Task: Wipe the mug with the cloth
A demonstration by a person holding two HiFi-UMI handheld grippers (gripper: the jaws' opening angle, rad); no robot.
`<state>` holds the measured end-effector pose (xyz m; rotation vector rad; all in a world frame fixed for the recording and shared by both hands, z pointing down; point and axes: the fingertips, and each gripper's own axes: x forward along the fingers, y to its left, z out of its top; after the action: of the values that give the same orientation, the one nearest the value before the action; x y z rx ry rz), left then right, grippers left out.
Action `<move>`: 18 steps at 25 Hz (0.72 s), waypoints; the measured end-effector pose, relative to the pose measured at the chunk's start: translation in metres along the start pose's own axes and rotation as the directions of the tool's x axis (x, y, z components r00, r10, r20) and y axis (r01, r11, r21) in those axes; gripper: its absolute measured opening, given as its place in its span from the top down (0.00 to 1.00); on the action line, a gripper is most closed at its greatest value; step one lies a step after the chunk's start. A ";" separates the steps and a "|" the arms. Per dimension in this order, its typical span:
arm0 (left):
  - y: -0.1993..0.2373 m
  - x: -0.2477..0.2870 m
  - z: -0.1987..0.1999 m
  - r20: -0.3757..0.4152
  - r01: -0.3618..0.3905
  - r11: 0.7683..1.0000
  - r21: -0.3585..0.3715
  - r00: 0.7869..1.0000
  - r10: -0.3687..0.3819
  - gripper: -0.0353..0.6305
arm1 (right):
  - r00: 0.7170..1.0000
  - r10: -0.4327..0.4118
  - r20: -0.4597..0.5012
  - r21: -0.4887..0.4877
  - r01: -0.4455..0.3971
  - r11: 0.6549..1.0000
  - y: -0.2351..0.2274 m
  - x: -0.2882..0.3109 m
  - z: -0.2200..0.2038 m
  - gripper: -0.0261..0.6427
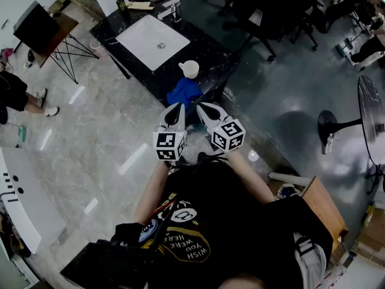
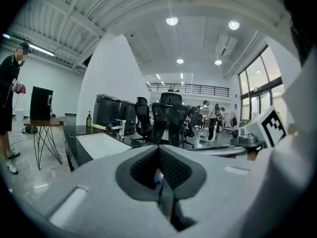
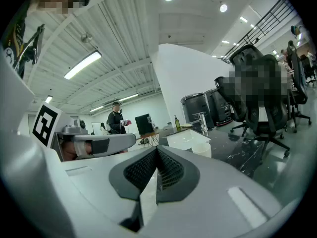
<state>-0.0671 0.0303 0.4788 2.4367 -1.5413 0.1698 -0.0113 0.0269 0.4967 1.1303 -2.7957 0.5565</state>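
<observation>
White mug [image 1: 189, 68] stands on the black worktop [image 1: 216, 53], near the sink [image 1: 152, 41]. Blue cloth [image 1: 184, 92] lies crumpled just beside it at the worktop edge. Left gripper [image 1: 176, 114] and right gripper [image 1: 204, 112] hover near the cloth, fingers clenched on nothing.

Black counter [image 1: 212, 56] ahead of the jaws, white sink [image 1: 153, 41] set in it, faucet [image 1: 171, 8] and bottle [image 1: 122, 3] beyond, office chairs [image 1: 255, 17] farther right.

Left gripper [image 2: 159, 152] jaws together, nothing gripped; black counter [image 2: 79, 131] with white sink [image 2: 101, 144] beyond, left; office chairs [image 2: 171, 118] behind.
</observation>
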 end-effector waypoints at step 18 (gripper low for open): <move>0.035 -0.007 -0.022 -0.032 -0.052 0.998 -0.043 0.998 0.051 0.94 | 0.999 0.031 -0.035 0.039 -0.029 0.999 -0.003 0.030 -0.023 0.96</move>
<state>-0.1006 0.0279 0.5037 2.3515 -1.5787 0.1813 -0.0327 0.0135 0.5251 1.0759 -2.7879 0.6295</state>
